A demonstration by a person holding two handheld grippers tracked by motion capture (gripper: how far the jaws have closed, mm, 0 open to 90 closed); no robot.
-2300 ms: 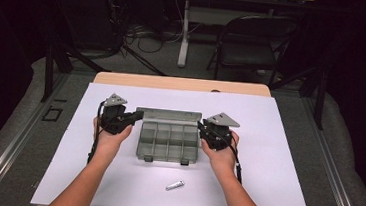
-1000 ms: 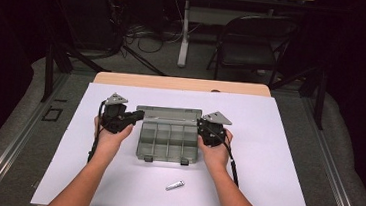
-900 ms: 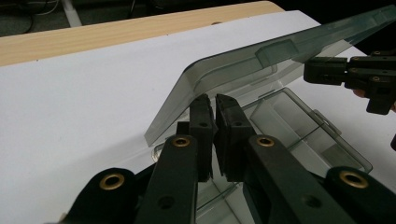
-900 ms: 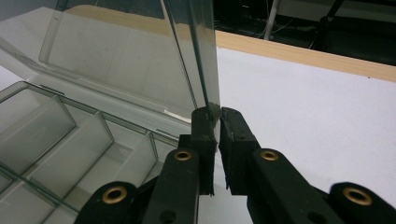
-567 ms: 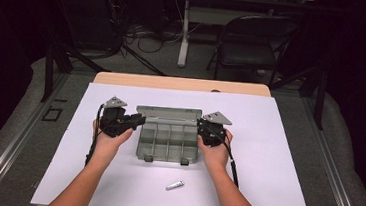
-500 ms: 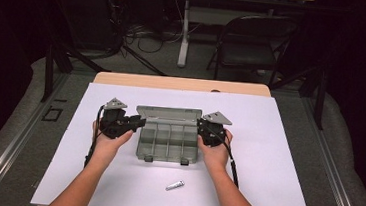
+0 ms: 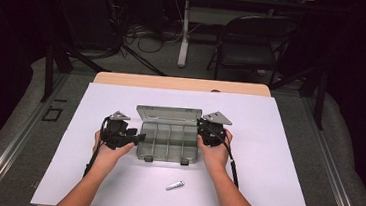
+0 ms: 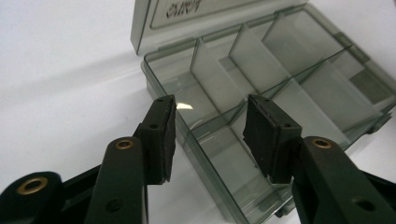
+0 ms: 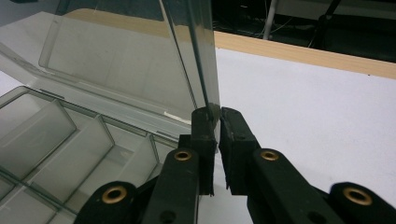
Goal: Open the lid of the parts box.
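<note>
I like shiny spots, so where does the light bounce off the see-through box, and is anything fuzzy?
Left gripper view: a small bright glint on the box floor, its far end soft. Right gripper view: the lid looks hazy. High view: dark room, table brightly lit.

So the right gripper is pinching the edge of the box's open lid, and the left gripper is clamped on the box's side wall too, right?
Not quite. The left gripper is open: in the left gripper view its jaws straddle the box wall without pressing it. The right gripper does pinch the lid.
</note>
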